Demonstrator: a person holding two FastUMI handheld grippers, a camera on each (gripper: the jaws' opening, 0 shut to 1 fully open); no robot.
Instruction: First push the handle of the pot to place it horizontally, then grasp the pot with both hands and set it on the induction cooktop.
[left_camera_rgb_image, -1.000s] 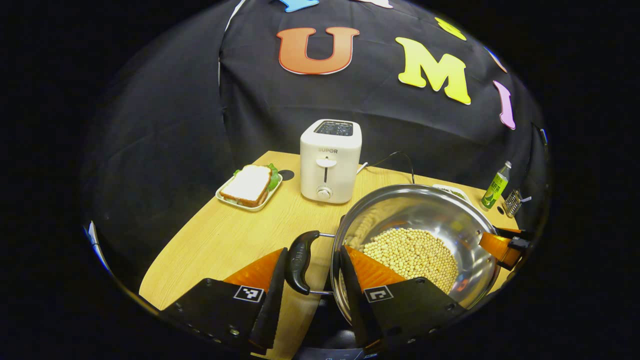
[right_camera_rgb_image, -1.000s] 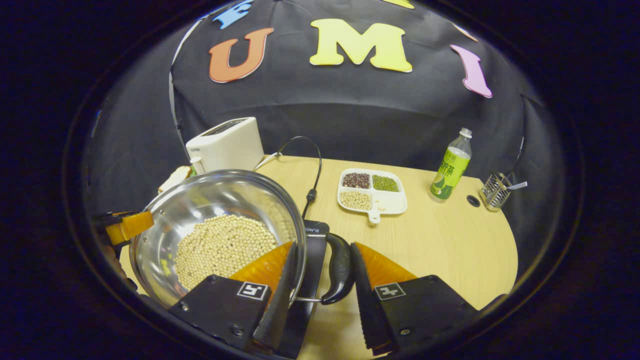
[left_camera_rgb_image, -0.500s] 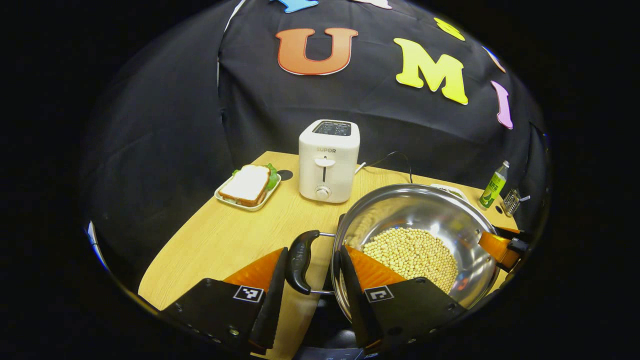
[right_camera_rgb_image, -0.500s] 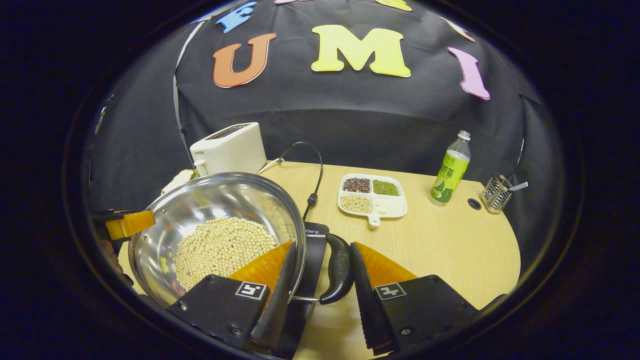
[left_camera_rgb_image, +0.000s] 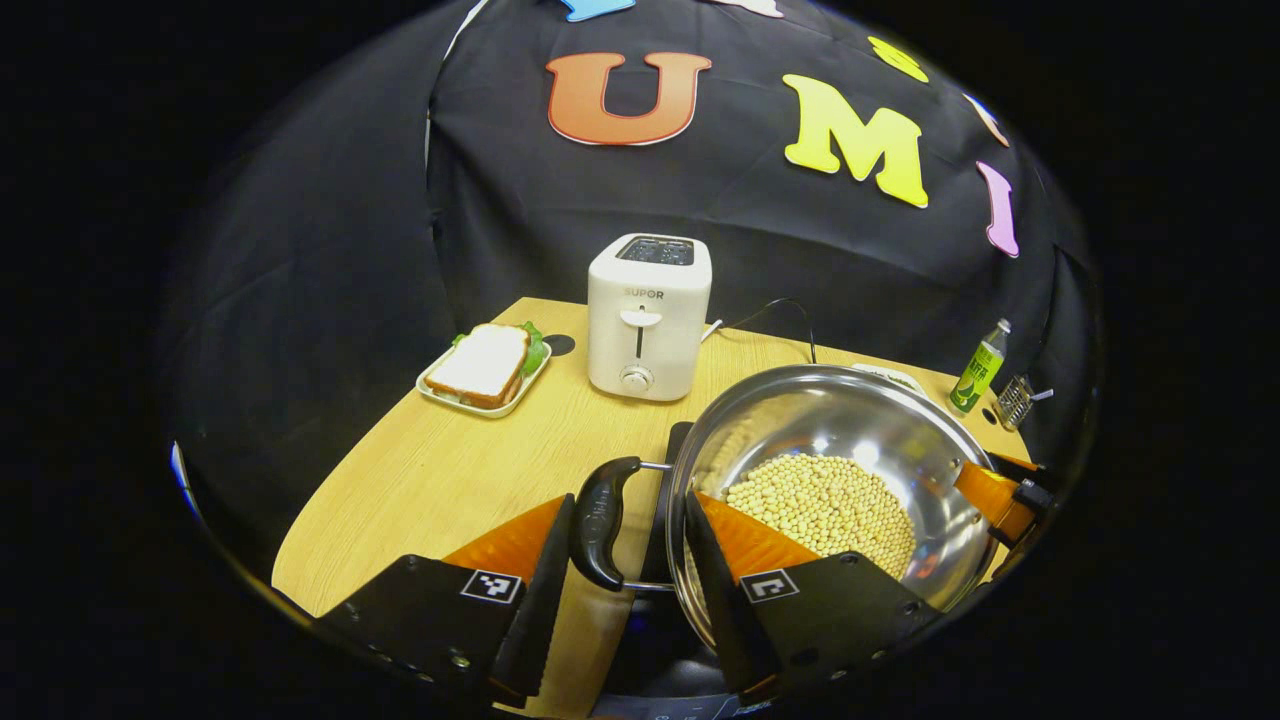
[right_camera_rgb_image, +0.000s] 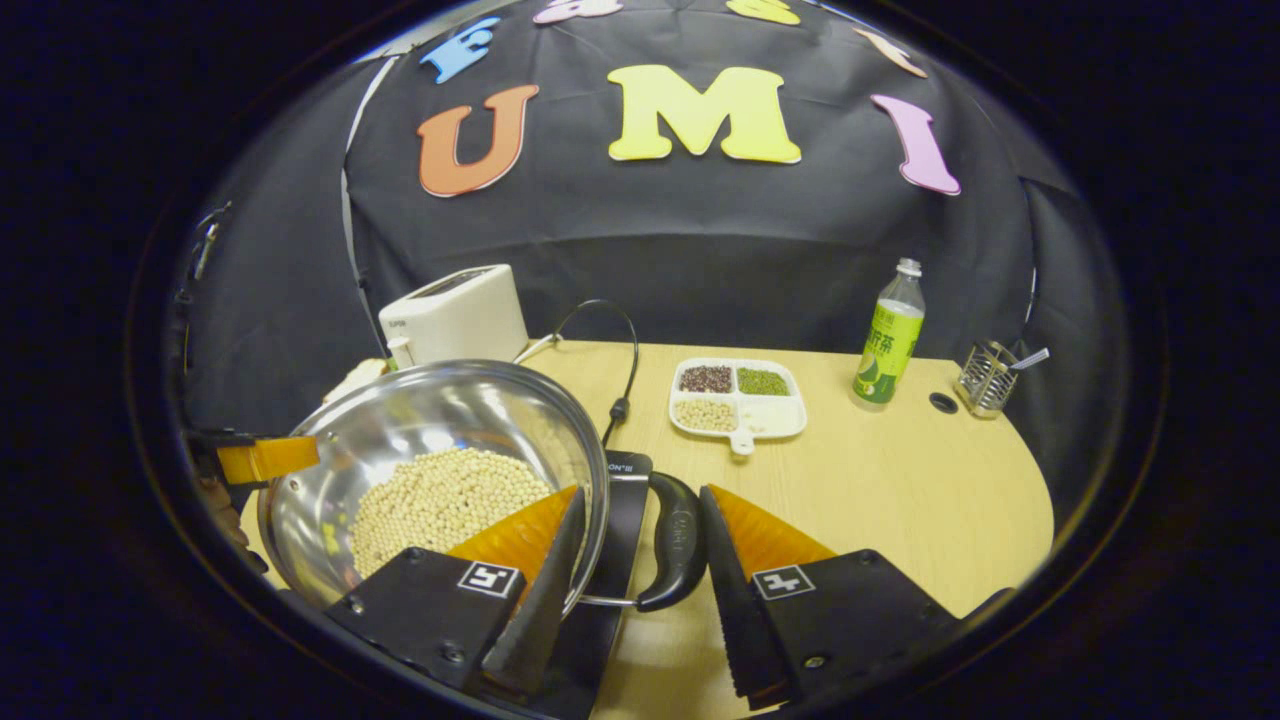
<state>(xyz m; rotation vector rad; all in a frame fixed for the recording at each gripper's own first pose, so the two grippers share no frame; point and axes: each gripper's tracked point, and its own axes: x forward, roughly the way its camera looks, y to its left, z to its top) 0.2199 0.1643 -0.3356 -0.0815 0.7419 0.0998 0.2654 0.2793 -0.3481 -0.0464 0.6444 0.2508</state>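
A steel pot (left_camera_rgb_image: 850, 420) part full of pale beans hangs between both grippers over the black induction cooktop (right_camera_rgb_image: 625, 500). I cannot tell if the pot rests on the cooktop. My left gripper (left_camera_rgb_image: 630, 500) is shut on the pot's left black handle (left_camera_rgb_image: 598, 520), one finger outside the handle and one inside the rim. My right gripper (right_camera_rgb_image: 642, 492) clamps the right handle (right_camera_rgb_image: 678, 540) the same way. The pot (right_camera_rgb_image: 430, 420) takes up the left of the right gripper view. Each gripper shows across the pot in the other's view, the right gripper (left_camera_rgb_image: 1000, 490) and the left gripper (right_camera_rgb_image: 265, 458).
On the wooden table (right_camera_rgb_image: 900, 490) stand a white toaster (left_camera_rgb_image: 648, 315), a sandwich on a tray (left_camera_rgb_image: 482, 362), a divided dish of beans (right_camera_rgb_image: 737, 398), a green bottle (right_camera_rgb_image: 886, 338) and a wire holder (right_camera_rgb_image: 988, 376). A black cord (right_camera_rgb_image: 625, 360) runs to the cooktop.
Both grippers keep their hold on the handles. The views shifted slightly: the toaster slid left in the left gripper view, and the dish sits lower in the right gripper view.
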